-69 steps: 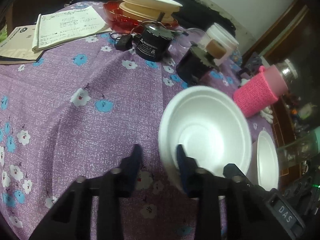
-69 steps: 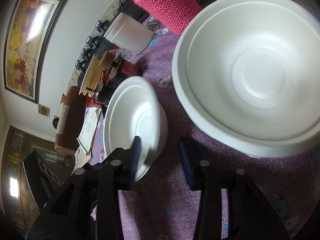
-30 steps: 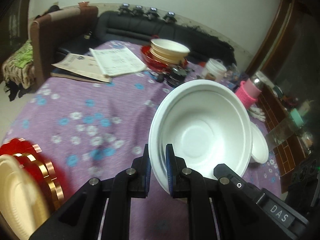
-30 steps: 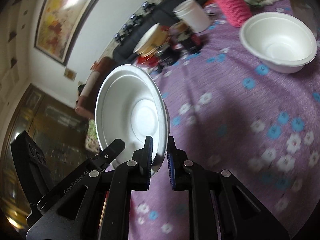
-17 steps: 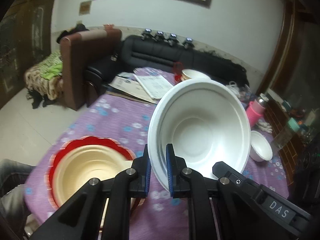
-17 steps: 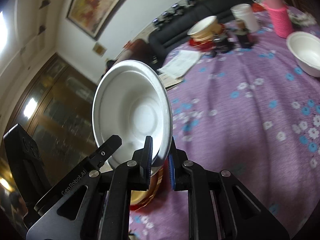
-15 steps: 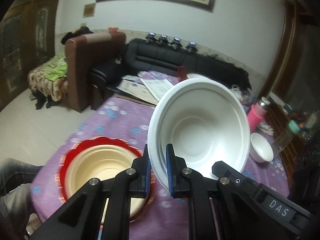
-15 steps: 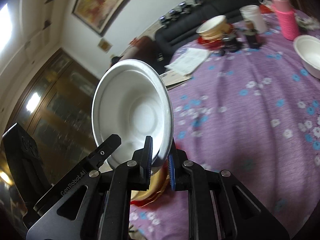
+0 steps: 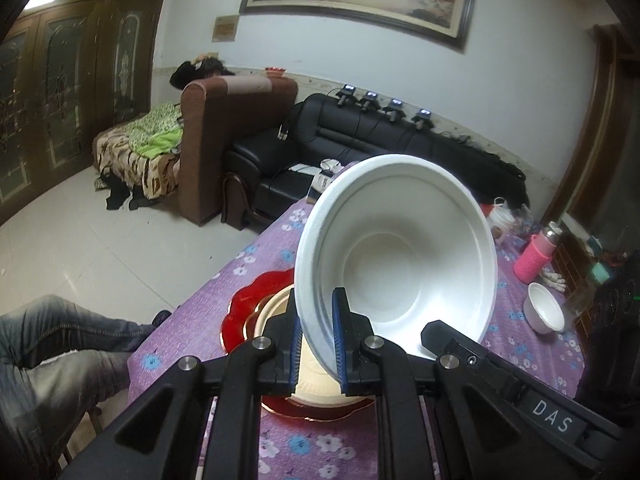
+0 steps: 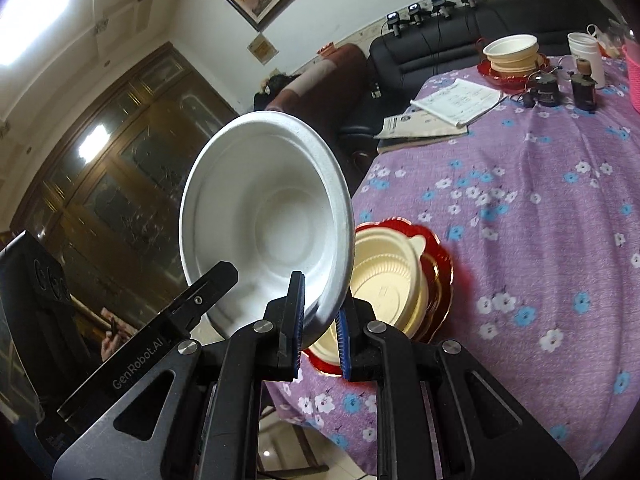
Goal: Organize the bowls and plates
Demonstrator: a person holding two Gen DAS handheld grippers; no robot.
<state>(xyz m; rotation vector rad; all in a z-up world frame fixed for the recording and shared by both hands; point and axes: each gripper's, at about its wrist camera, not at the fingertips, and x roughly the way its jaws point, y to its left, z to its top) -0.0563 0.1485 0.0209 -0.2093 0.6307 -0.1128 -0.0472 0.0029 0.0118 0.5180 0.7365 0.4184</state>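
Left gripper (image 9: pixel 316 344) pinches the rim of 1 white bowl (image 9: pixel 404 256); right gripper (image 10: pixel 318 316) pinches a 2nd, the foam bowl (image 10: pixel 264 220). Both were lifted off the table (image 10: pixel 540 220) within 2.3 s and now hang tilted above the cream bowl (image 10: pixel 384 284) on the red plate (image 10: pixel 440 264) at the near edge. Judgement: stacking comes next.

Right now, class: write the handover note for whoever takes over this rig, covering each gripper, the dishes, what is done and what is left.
Left gripper: shut on a white bowl's rim, held tilted above the cream bowl on the red plate.
Right gripper: shut on a second white bowl, tilted, above the same stack.
A small white bowl sits on the far side of the table; another cream stack stands at the far end.
Done: both bowls lifted.
Left: probably nest them, then collect the small bowl.
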